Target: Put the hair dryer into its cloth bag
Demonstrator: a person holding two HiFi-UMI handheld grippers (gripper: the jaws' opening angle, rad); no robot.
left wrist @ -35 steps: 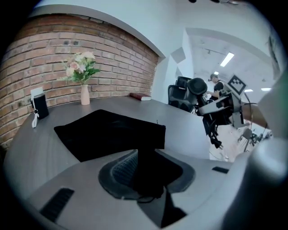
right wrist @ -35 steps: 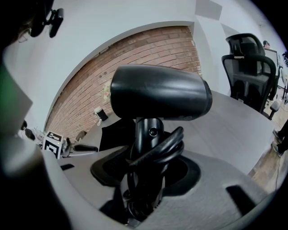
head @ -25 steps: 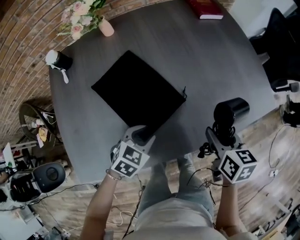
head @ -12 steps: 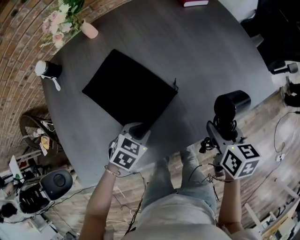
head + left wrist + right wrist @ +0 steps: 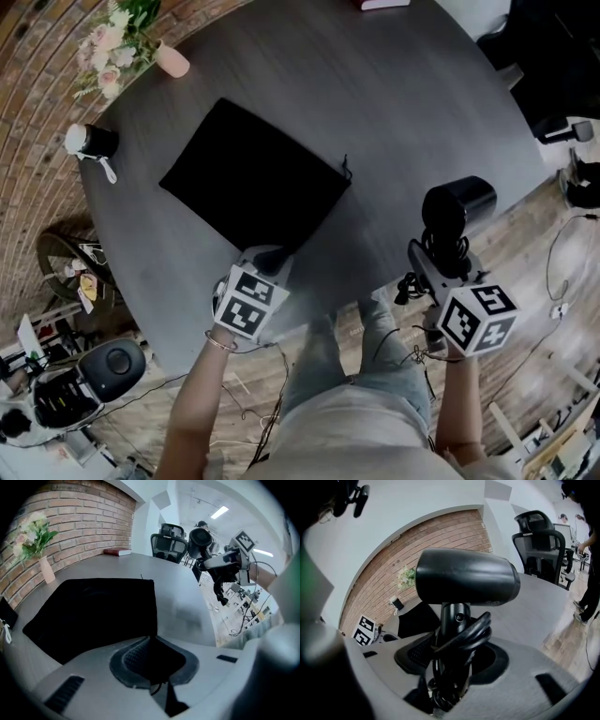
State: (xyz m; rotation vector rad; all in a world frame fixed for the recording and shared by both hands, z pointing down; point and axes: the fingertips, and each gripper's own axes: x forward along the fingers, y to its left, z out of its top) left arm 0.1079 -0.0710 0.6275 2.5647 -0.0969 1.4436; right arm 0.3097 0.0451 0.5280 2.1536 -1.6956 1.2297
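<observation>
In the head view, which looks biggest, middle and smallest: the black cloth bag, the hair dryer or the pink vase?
1. black cloth bag, clearly largest.
2. hair dryer, though nearer the camera, which may flatter it.
3. pink vase, smallest.

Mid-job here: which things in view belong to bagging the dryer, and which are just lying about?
For the job: hair dryer, cloth bag.
Lying about: flower vase, red book, office chair.

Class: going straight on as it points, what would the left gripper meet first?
The cloth bag: the left gripper has just been closing on its near corner, with the table probably right beneath.
</observation>
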